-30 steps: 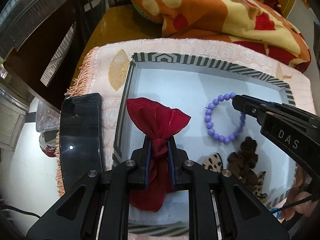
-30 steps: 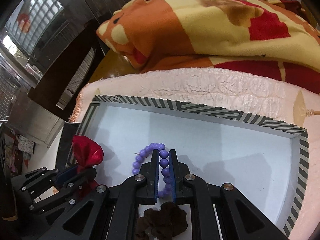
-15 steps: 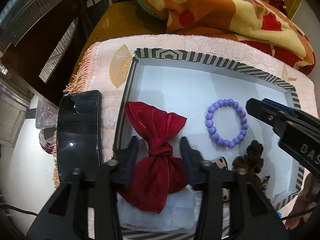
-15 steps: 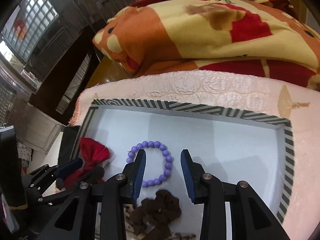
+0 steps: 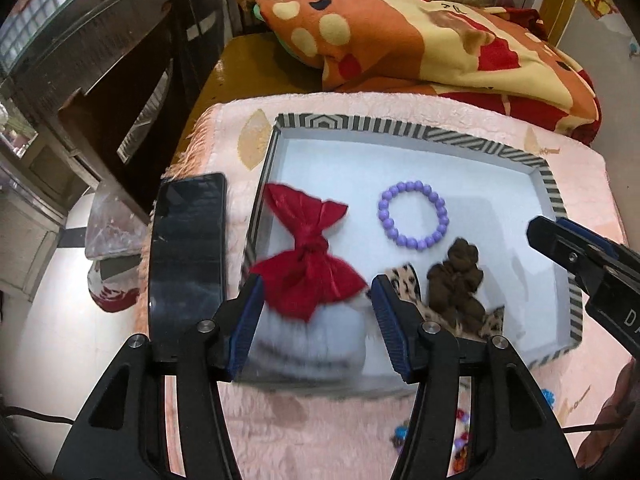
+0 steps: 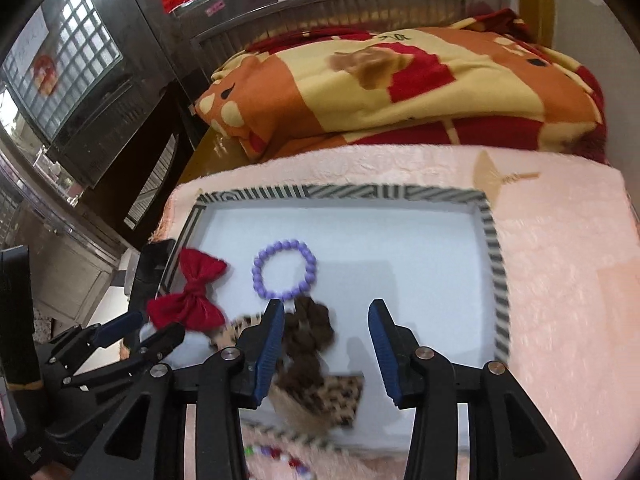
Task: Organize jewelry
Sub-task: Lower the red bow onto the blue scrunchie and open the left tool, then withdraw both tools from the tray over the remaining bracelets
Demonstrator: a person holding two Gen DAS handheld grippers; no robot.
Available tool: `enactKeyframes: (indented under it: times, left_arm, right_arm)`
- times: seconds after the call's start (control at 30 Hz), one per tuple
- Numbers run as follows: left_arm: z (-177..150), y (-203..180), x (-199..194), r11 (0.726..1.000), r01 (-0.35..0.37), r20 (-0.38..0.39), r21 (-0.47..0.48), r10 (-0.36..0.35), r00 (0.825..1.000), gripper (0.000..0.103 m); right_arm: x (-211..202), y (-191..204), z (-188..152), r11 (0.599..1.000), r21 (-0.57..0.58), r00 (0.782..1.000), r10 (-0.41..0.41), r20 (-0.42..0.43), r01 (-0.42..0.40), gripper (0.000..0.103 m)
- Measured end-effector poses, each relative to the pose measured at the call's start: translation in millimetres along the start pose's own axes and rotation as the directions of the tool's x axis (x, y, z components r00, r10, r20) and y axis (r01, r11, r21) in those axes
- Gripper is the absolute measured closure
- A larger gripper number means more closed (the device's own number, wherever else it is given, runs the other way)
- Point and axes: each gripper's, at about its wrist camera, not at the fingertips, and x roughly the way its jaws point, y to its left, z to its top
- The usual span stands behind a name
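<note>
A striped-rim tray (image 5: 400, 128) on a pink mat holds a red bow (image 5: 308, 256), a purple bead bracelet (image 5: 412, 216), a brown scrunchie (image 5: 456, 280), a leopard-print piece (image 5: 404, 276) and a white fluffy piece (image 5: 312, 336). My left gripper (image 5: 316, 292) hovers above the bow's near end, its jaws opening and clear of the fabric. My right gripper (image 6: 326, 312) is lifted above the tray (image 6: 496, 264), jaws opening with nothing between them. The bracelet (image 6: 284, 272) lies flat just beyond its left finger. The scrunchie (image 6: 308, 328) is beside that finger.
A black phone (image 5: 188, 248) lies on the mat left of the tray. A folded orange and yellow blanket (image 5: 400, 40) sits behind the mat. Several small coloured beads (image 5: 460, 440) lie on the mat in front of the tray. Dark furniture stands at the left.
Both grippers let go: the left released the red bow, the right released the purple bracelet. Both have opened, pulled back and risen. Bow and bracelet stay in the tray.
</note>
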Motion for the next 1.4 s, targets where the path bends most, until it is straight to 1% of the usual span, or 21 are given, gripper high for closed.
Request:
enactKeyframes:
  times: [0.1,0.4,0.47,0.53,0.7,1.03,1.17,1.4]
  left_arm:
    - [-13.2,-2.7,-7.1,1.0,-0.004,0.004,0.002,0.004,1.0,0.048]
    - [-55.0,-19.5,-32.4,1.0,-0.002,0.013,0.008,0.002,1.0,0.048]
    - [-63.4,-24.4,-37.9,1.0,0.0,0.017,0.014,0.0,1.0,0.048]
    - [-72.0,-28.6,-42.6,1.0,0.005,0.015,0.016,-0.005,1.0,0.048]
    - [-90.6,-38.1,-50.5,1.0,0.008,0.009,0.025,-0.009,1.0,0.048]
    - [-120.0,-56.1,-65.1,0.999,0.017,0.009,0.048,-0.017,1.0,0.048]
    - [-129.6,-63.5,-67.8,0.998,0.024,0.001,0.053,-0.024,1.0,0.048]
    - [-143.5,-60.0,-68.5,0.997,0.07,-0.025,0.028,-0.07,0.997,0.048]
  right_arm:
    - [-10.9,-6.1,-18.7,1.0,-0.005,1.0,-0.026,0.002,0.026,0.061]
    - [-41.9,-22.4,-66.5,0.999,0.015,0.999,-0.033,0.002,0.033,0.06]
    - [-47.9,-23.6,-75.6,0.999,0.014,0.999,-0.04,0.003,0.04,0.058]
    - [-53.4,-25.3,-85.2,0.999,0.016,0.999,-0.041,0.001,0.041,0.053]
    - [-64.5,-30.0,-106.7,0.999,0.018,0.999,-0.044,-0.01,0.044,0.053]
    - [-82.1,-39.9,-134.1,0.998,0.017,0.998,-0.054,-0.016,0.054,0.052]
    - [-85.9,-47.0,-145.6,0.998,0.014,0.998,-0.058,-0.023,0.058,0.05]
    - [-85.3,-66.1,-171.5,0.998,0.023,0.997,-0.05,-0.052,0.051,0.05]
